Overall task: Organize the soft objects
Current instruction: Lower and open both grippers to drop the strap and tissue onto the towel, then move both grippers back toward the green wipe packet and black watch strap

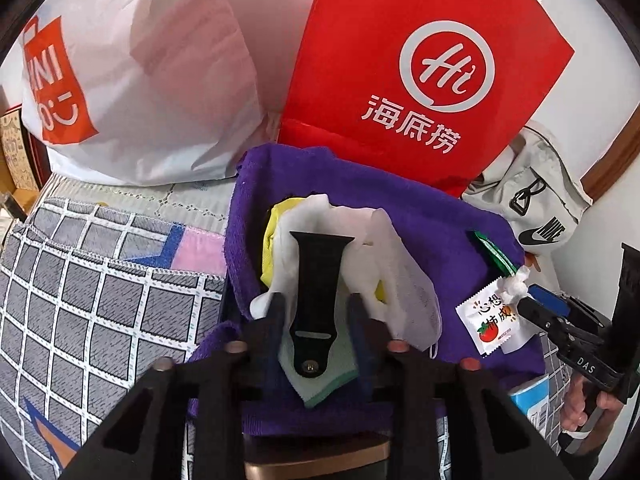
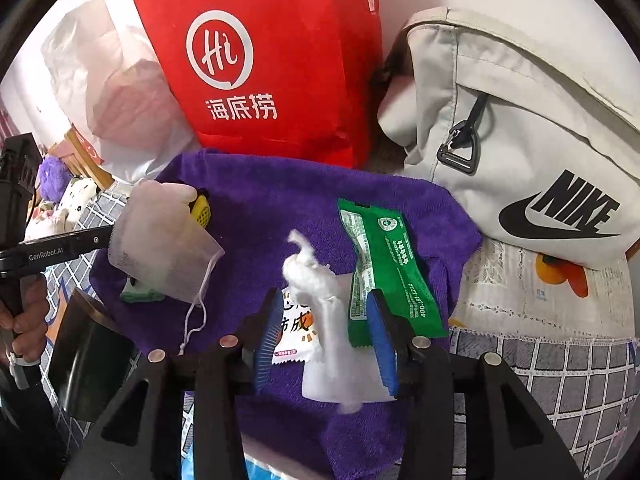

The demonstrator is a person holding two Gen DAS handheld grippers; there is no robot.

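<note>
So you're mid-sort on the purple towel (image 2: 280, 216), with the soft bits piled on it in front of the red bag (image 2: 260, 60) and the grey Nike bag (image 2: 520, 140). Your left gripper (image 1: 318, 312) is parted around the black strap (image 1: 316, 280), which lies on a white mesh pouch (image 1: 400, 280) over something yellow; the fingers look just off the strap, not pinching it. Your right gripper (image 2: 326, 344) is also partly open, blue pads either side of a white cotton wad (image 2: 316, 280), with the green packet (image 2: 384, 272) just beside one pad and the little tomato sachet (image 2: 294, 332) underneath. Looks to me like a release-or-regrasp moment for both hands. Next you'd want to pick one item per hand cleanly: the wad is fluffy, so close low on it and don't snag the packet too.
</note>
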